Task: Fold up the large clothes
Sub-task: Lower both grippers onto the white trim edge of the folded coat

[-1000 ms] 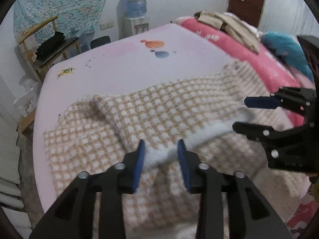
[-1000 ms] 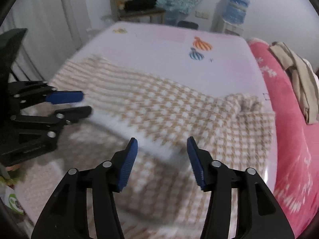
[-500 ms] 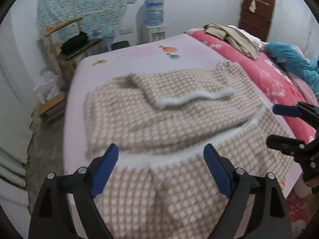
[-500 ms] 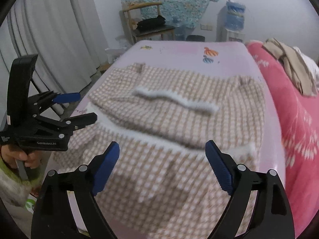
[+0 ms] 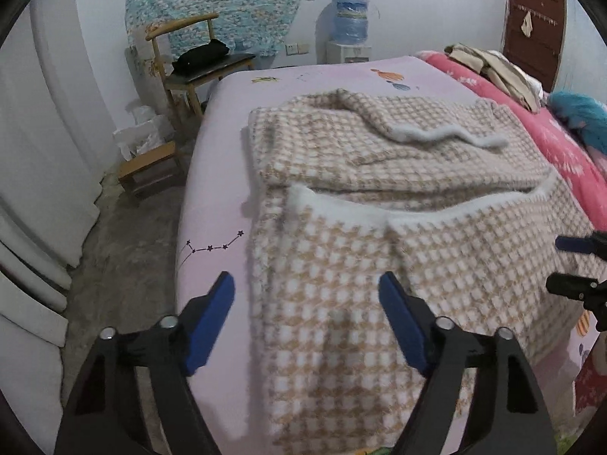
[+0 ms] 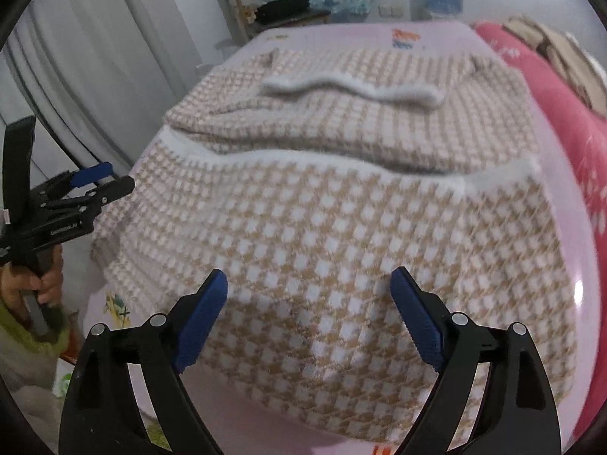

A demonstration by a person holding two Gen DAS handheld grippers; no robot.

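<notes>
A large tan-and-white checked garment (image 5: pixel 379 174) with white fuzzy trim lies spread on the pink bed (image 5: pixel 216 197), its near part hanging over the bed's front edge; it also shows in the right wrist view (image 6: pixel 341 208). A folded-over flap with a white edge (image 5: pixel 447 137) rests on its far half. My left gripper (image 5: pixel 307 295) is open and empty above the garment's near left side. My right gripper (image 6: pixel 309 295) is open and empty above the near right part. Each gripper shows in the other's view, the right (image 5: pixel 573 265) and the left (image 6: pixel 102 178).
A wooden chair (image 5: pixel 197 64) with a black bag and a low stool (image 5: pixel 151 170) stand left of the bed. A water dispenser (image 5: pixel 349 34) is at the far wall. A red quilt (image 5: pixel 561 140) with beige clothes (image 5: pixel 493 68) lies along the right. White curtains hang at left.
Both grippers let go of the white-trimmed edge, opened wide and pulled back toward the bed's near edge. The flap now lies folded on the garment's far half.
</notes>
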